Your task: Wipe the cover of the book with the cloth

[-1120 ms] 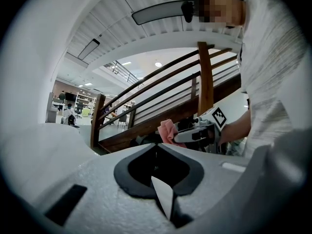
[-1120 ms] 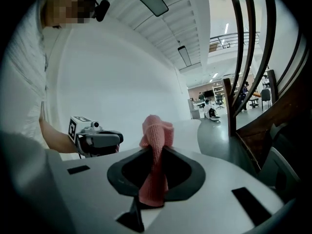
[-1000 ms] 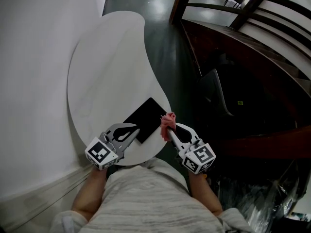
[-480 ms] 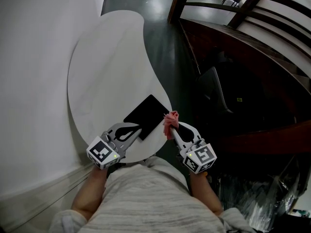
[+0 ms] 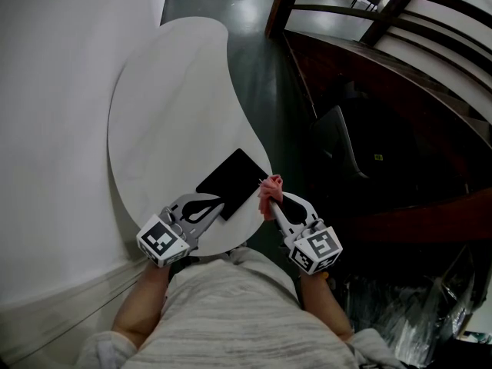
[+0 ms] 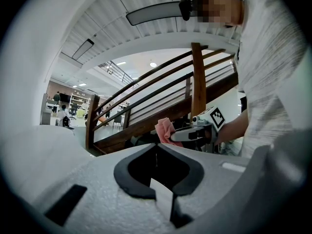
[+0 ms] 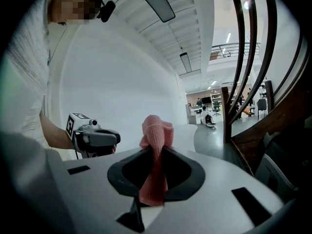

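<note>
A black book (image 5: 234, 180) lies flat near the front edge of the white oval table (image 5: 169, 106). My left gripper (image 5: 217, 204) is shut with nothing in it, its tips at the book's near left edge. The right gripper (image 5: 269, 204) is shut on a pink cloth (image 5: 270, 188), which hangs just off the book's right corner by the table edge. In the right gripper view the cloth (image 7: 157, 135) bunches above the closed jaws of that gripper (image 7: 155, 149). The left gripper view shows its own jaws meeting (image 6: 156, 146) and the cloth (image 6: 164, 129) beyond.
A white wall (image 5: 46, 129) runs along the table's left side. To the right stand a dark wooden staircase (image 5: 384, 60) and a black chair (image 5: 338, 151) on the grey floor (image 5: 261, 60). Clear plastic bags (image 5: 403, 317) lie at lower right.
The right gripper with the cloth has edged slightly to the right and up. The left gripper and the book stay about where they were.
</note>
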`<state>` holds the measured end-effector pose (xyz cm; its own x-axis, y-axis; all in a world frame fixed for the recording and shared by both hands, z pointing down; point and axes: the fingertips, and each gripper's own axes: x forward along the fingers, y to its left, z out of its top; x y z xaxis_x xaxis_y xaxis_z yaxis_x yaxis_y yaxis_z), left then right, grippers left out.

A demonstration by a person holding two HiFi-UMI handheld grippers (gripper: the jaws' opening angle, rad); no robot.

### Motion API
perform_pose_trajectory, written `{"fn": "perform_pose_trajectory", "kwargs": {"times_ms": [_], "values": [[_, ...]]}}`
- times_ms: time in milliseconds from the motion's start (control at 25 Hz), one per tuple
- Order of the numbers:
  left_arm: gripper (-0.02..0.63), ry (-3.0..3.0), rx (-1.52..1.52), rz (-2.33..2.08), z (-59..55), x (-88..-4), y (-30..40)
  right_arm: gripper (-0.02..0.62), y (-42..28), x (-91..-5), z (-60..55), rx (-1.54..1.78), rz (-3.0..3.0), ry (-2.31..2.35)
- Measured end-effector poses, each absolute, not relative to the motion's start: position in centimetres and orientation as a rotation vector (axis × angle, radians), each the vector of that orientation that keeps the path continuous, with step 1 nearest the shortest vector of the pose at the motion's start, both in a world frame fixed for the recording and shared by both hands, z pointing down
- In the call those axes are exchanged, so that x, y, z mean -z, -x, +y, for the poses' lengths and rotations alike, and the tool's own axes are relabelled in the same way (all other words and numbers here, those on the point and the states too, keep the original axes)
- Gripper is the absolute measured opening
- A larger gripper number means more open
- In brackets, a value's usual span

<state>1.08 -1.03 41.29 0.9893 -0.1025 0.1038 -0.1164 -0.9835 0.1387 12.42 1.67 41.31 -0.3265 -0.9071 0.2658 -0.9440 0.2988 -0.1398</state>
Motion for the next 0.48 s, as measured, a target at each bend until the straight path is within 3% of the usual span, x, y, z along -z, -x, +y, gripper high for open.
{"fn": "perform_pose_trajectory", "kwargs": {"times_ms": [480], "values": [[0.017, -2.989, -0.143, -0.160, -0.74, -40.79, -1.56, 0.052, -12.82, -40.87, 1.89, -0.402, -2.423, -1.734]]}}
